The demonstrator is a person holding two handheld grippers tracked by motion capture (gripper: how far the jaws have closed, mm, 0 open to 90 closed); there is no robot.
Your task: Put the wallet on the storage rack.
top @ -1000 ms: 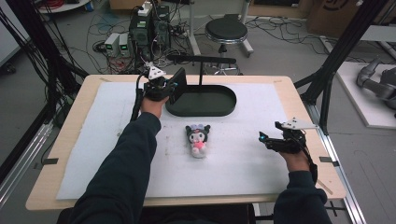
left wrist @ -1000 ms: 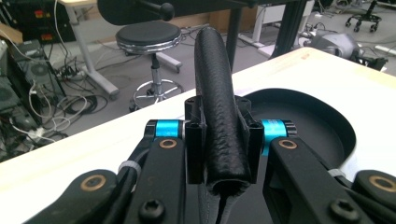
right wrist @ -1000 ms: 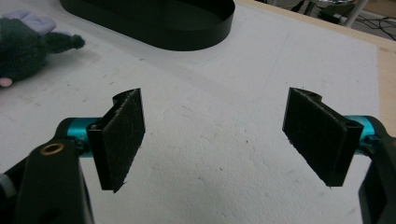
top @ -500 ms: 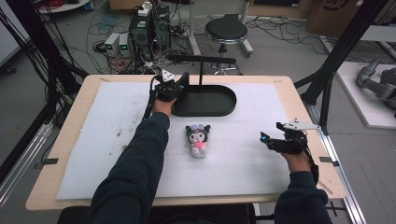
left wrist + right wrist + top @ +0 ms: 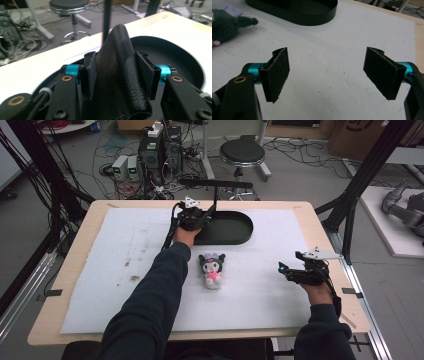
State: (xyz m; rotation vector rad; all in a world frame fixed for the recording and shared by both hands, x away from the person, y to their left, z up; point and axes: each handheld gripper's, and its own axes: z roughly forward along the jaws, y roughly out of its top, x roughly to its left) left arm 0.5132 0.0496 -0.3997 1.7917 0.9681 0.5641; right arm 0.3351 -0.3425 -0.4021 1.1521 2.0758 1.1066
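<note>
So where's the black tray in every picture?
High view: the black tray sits at the top middle, just beyond the plush toy.
Left gripper view: the tray curves behind the black leather piece, mostly on the right.
Right gripper view: the tray is at the top edge, left of the middle.
Shared landmark: the white mat under the tray is in all three views.

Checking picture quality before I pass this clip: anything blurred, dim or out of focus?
High view: soft and slightly grainy, evenly lit. Left gripper view: black leather piece fairly sharp, stool behind blurred. Right gripper view: pads crisp, plush toy soft.
</note>
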